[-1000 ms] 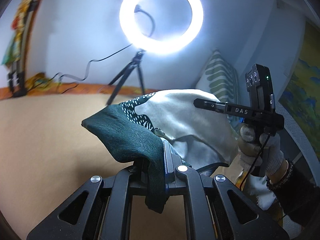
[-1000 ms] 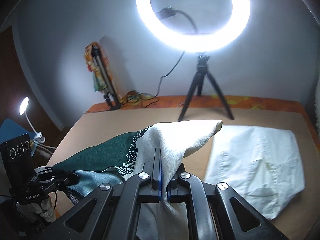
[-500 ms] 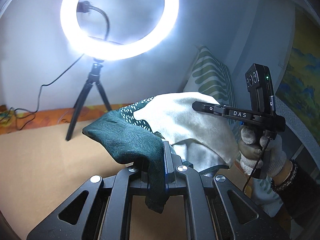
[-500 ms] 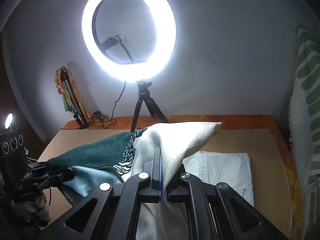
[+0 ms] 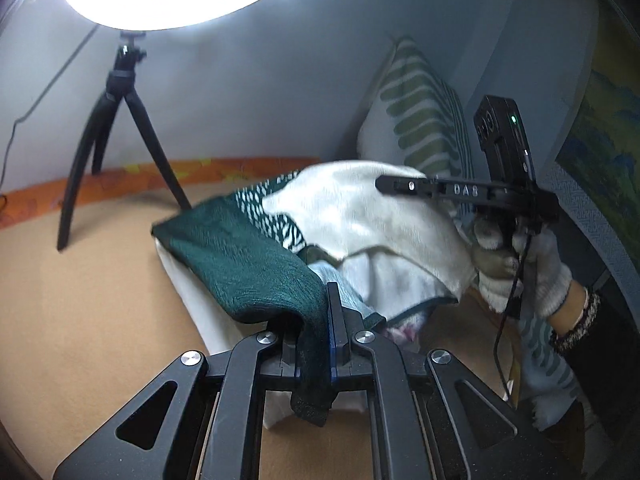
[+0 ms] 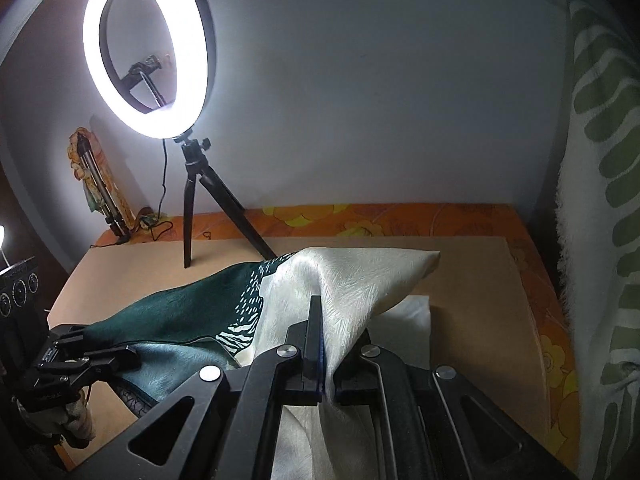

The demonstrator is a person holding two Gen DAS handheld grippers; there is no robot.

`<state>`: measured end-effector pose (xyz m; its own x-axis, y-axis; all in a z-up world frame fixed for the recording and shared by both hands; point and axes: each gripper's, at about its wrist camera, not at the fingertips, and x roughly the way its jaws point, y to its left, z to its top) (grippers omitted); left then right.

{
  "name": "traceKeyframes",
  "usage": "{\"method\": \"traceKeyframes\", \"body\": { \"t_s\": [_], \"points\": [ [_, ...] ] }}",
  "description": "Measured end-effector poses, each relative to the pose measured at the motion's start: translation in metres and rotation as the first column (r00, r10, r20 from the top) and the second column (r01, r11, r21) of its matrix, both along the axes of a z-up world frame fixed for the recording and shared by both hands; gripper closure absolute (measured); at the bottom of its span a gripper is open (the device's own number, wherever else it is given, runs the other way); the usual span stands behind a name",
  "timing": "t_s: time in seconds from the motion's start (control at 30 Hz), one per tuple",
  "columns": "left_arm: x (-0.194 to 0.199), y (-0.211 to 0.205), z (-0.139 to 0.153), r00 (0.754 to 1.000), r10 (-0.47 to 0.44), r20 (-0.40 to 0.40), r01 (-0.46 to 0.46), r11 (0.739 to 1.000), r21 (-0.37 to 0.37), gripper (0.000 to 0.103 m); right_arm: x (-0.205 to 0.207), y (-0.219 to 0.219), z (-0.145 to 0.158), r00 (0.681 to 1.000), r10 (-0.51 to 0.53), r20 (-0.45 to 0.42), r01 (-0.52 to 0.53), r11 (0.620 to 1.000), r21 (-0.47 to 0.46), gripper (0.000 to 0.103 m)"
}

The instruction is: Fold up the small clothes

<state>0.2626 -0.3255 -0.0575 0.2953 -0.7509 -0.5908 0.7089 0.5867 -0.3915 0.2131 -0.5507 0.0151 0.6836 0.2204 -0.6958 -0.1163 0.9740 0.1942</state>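
Observation:
A small garment, dark green at one end (image 5: 244, 264) and cream at the other (image 6: 360, 280), hangs stretched between my two grippers above the tan board (image 5: 80, 320). My left gripper (image 5: 320, 320) is shut on its green edge. My right gripper (image 6: 324, 328) is shut on its cream edge; it also shows in the left wrist view (image 5: 392, 186), held by a gloved hand. A folded white garment (image 6: 404, 320) lies on the board under the held one; its edge shows in the left wrist view (image 5: 192, 292).
A ring light on a black tripod (image 6: 200, 184) stands at the back of the board. A green-patterned white pillow (image 6: 600, 200) leans at the right. An orange floral cloth (image 6: 400, 220) runs along the back edge. A second folded tripod (image 6: 96, 184) leans at the far left wall.
Both grippers have carried the garment to the right, over the folded white garment. The ring light has shifted left in both views. The grips are unchanged.

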Motion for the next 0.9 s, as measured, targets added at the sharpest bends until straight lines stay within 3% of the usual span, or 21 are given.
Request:
{"method": "traceKeyframes", "body": {
  "t_s": [0.13,0.27,0.37,0.43,0.53,0.6,0.73,0.9],
  "points": [
    [-0.01,-0.002,-0.017,0.998,-0.023,-0.065,0.029,0.996,0.089,0.093,0.005,-0.022,-0.023,0.998,-0.04,-0.057,0.04,0.999,0.01,0.102],
    [-0.014,0.005,-0.024,0.996,0.013,-0.089,0.0,0.988,0.152,0.078,0.011,-0.036,-0.035,0.986,-0.133,-0.104,0.127,0.99,-0.059,0.093],
    [-0.011,0.011,-0.022,0.994,0.032,-0.106,-0.015,0.987,0.162,0.075,0.008,-0.04,-0.035,0.981,-0.164,-0.103,0.153,0.982,-0.108,0.071],
    [-0.013,0.016,-0.02,0.994,0.036,-0.103,-0.018,0.984,0.175,0.073,0.003,-0.04,-0.034,0.982,-0.16,-0.1,0.148,0.982,-0.114,0.071],
    [-0.021,0.019,-0.014,0.996,0.031,-0.089,-0.013,0.981,0.194,0.061,-0.003,-0.038,-0.029,0.981,-0.171,-0.091,0.157,0.977,-0.143,0.07],
    [-0.024,0.024,-0.011,0.996,0.038,-0.083,-0.021,0.979,0.201,0.052,-0.006,-0.037,-0.025,0.98,-0.183,-0.083,0.17,0.975,-0.14,0.066],
    [-0.029,0.033,-0.008,0.993,0.03,-0.114,-0.013,0.99,0.142,0.052,-0.02,-0.032,-0.016,0.979,-0.192,-0.061,0.183,0.974,-0.131,0.052],
    [-0.045,0.035,-0.002,0.991,-0.003,-0.131,0.02,0.992,0.126,0.052,-0.039,-0.016,-0.007,0.983,-0.178,-0.05,0.167,0.971,-0.17,0.051]
  ]
}}
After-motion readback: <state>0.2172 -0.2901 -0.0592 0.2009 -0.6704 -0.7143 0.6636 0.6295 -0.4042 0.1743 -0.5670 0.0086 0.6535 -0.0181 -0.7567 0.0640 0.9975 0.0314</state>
